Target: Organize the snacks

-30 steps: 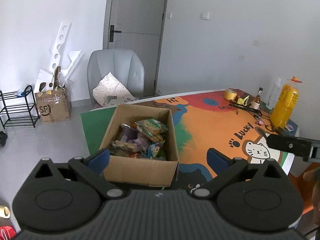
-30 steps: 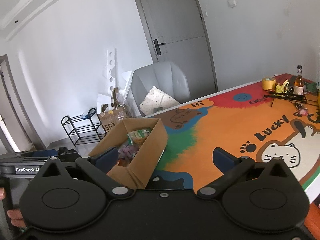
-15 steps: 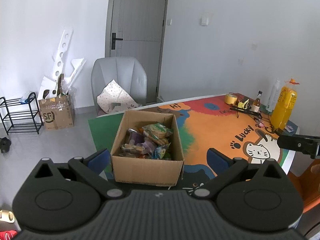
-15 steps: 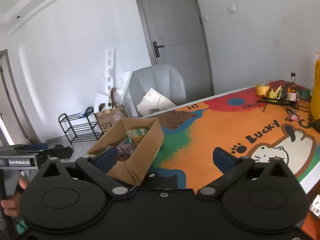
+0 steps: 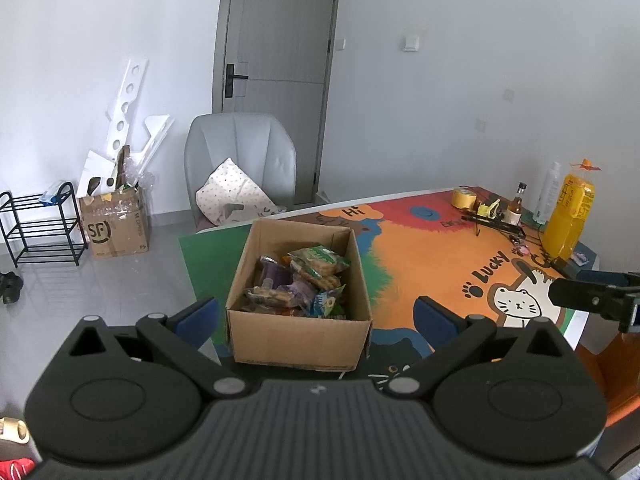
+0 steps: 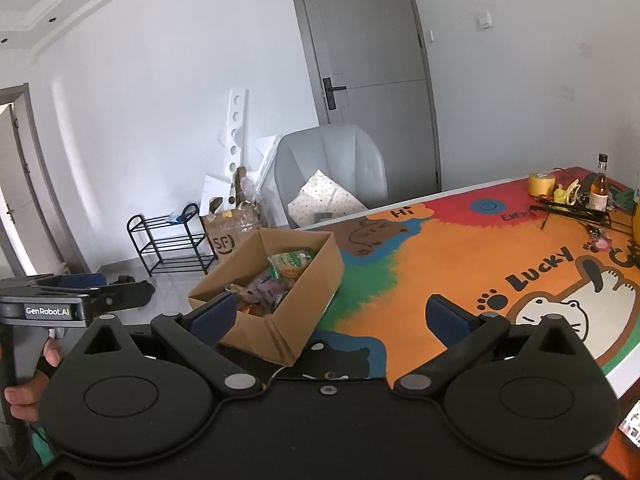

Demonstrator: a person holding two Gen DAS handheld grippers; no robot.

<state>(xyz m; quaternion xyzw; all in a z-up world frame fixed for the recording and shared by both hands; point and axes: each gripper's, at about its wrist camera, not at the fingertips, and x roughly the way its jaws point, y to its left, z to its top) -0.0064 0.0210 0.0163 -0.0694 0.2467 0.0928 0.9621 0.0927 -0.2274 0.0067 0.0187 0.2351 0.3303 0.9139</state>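
**Both grippers hovering wide apart, snack box on table**

Left gripper (image 5: 316, 320) is hanging in the air with fingers spread wide, nothing between them. It's sitting on the near side of the cardboard box (image 5: 298, 338), not touching it. Right gripper (image 6: 328, 320) is likewise splayed out and carrying nothing, looking over the table from further right; the box (image 6: 288, 320) is showing at its lower left.

Box is standing upright, top uncovered, on the colourful cat-print table mat (image 5: 436, 256), near the mat's green end. Snack packets (image 5: 300, 284) are lying piled inside it: a green-labelled biscuit pack on top, purple and clear wrappers under it. Exact count is hard to tell.

Far end of the table is carrying a yellow tape roll (image 5: 463, 199), a small brown bottle (image 5: 516, 206) and a big orange juice bottle (image 5: 568, 216), all well apart from the box.

A hand (image 6: 28, 376) is gripping the left tool's handle, visible at the edge of the right wrist view. A grey chair (image 5: 240, 160) is standing beyond the table.
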